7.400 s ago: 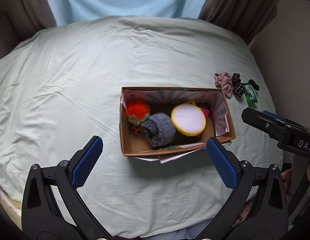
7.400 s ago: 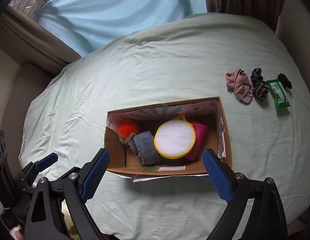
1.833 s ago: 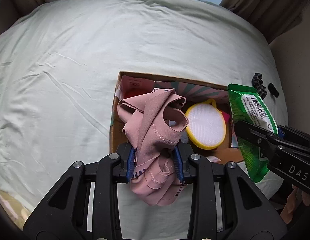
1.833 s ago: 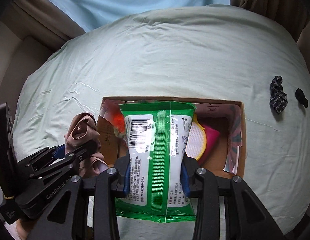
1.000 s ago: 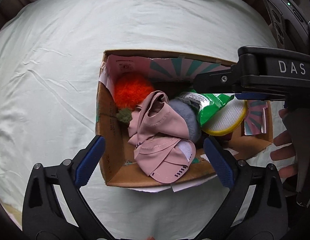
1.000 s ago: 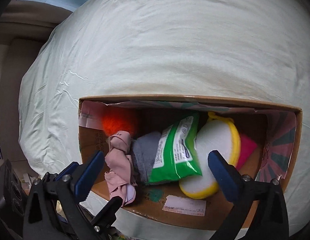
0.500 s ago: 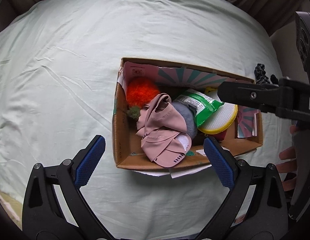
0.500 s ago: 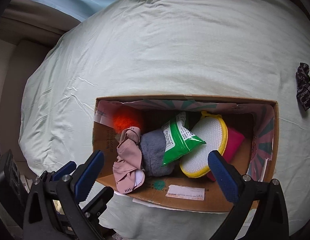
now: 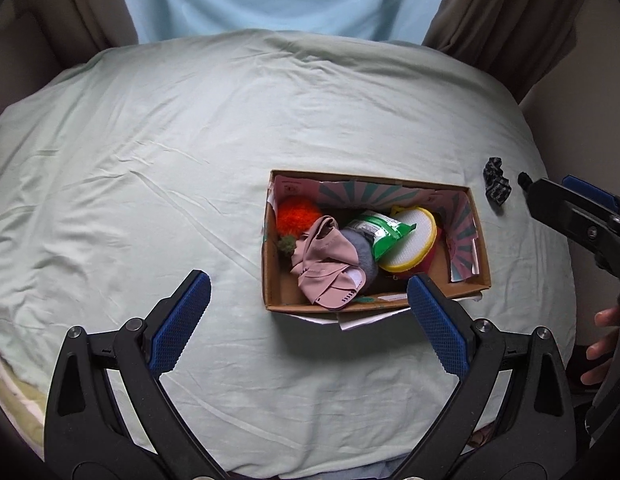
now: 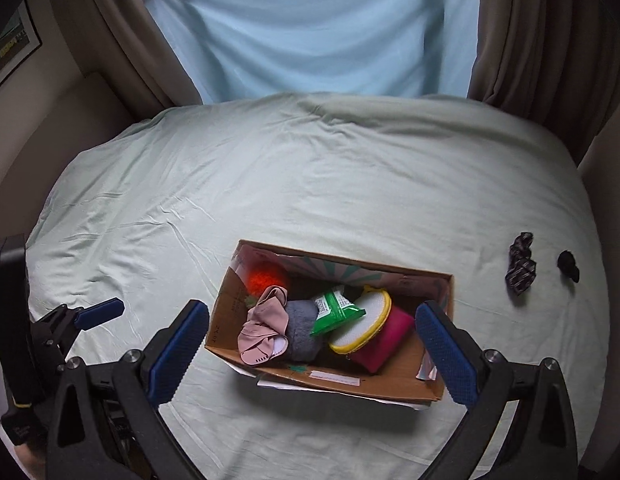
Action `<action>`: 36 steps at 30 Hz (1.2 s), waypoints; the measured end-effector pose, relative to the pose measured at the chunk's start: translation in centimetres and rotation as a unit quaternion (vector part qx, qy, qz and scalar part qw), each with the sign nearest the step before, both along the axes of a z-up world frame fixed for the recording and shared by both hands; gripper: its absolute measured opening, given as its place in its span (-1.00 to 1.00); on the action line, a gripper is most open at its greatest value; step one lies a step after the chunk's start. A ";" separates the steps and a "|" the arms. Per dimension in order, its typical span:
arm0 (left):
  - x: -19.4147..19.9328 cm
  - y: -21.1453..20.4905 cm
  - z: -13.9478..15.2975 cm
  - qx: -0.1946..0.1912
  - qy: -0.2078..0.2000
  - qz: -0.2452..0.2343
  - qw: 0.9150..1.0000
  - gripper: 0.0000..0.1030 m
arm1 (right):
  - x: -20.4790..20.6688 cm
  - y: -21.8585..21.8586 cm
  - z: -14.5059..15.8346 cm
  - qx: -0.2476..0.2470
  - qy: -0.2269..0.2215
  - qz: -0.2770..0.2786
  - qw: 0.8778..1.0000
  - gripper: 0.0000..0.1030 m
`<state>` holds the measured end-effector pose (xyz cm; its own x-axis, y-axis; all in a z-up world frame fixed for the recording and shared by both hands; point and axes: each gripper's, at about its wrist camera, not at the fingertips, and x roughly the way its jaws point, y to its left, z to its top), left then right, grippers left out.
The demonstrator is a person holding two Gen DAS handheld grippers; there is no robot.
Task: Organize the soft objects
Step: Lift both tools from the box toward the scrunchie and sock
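Note:
A cardboard box (image 9: 274,292) (image 10: 394,390) sits on the bed. Inside lie a pink cloth (image 9: 326,262) (image 10: 263,330), a green wipes pack (image 9: 376,230) (image 10: 334,310), a grey plush (image 10: 301,334), an orange pom-pom (image 9: 295,216) (image 10: 265,274), a round white pad with a yellow rim (image 9: 410,242) (image 10: 362,324) and a magenta item (image 10: 386,342). My left gripper (image 9: 310,326) is open and empty, near the box's front left. My right gripper (image 10: 312,354) is open and empty, above the box's front. A dark patterned scrunchie (image 9: 496,186) (image 10: 520,264) and a small black item (image 10: 568,266) lie right of the box.
The pale green bedsheet (image 9: 149,160) (image 10: 310,180) covers the bed. Brown curtains (image 10: 530,40) and a light blue drape (image 10: 310,28) hang behind it. A wall stands close on the right (image 9: 570,100). The right gripper's body shows at the left wrist view's right edge (image 9: 578,220).
Both grippers have pulled back and up from the box, which looks smaller. The pink cloth and green pack lie in the box where they were let go.

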<state>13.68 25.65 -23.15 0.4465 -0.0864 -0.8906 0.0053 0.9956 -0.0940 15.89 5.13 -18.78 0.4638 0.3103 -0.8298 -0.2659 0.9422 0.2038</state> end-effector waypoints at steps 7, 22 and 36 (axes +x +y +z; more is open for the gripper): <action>-3.2 -0.3 1.6 -0.023 -0.027 0.010 0.999 0.91 | -5.4 -4.0 3.9 -0.001 -0.062 -0.055 0.997 1.00; -6.9 -4.6 8.7 0.021 -0.131 0.008 0.991 0.91 | -11.9 -12.7 8.3 -0.042 -0.147 -0.135 0.979 1.00; -4.2 -18.7 10.8 0.027 -0.158 -0.019 0.987 0.91 | -10.4 -25.3 7.4 -0.028 -0.151 -0.170 0.973 1.00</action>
<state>9.48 6.90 -12.31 0.6997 -0.0650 -0.7114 0.0628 0.9976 -0.0295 5.47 -20.21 -11.37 0.7571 0.0538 -0.6511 0.0239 0.9936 0.1100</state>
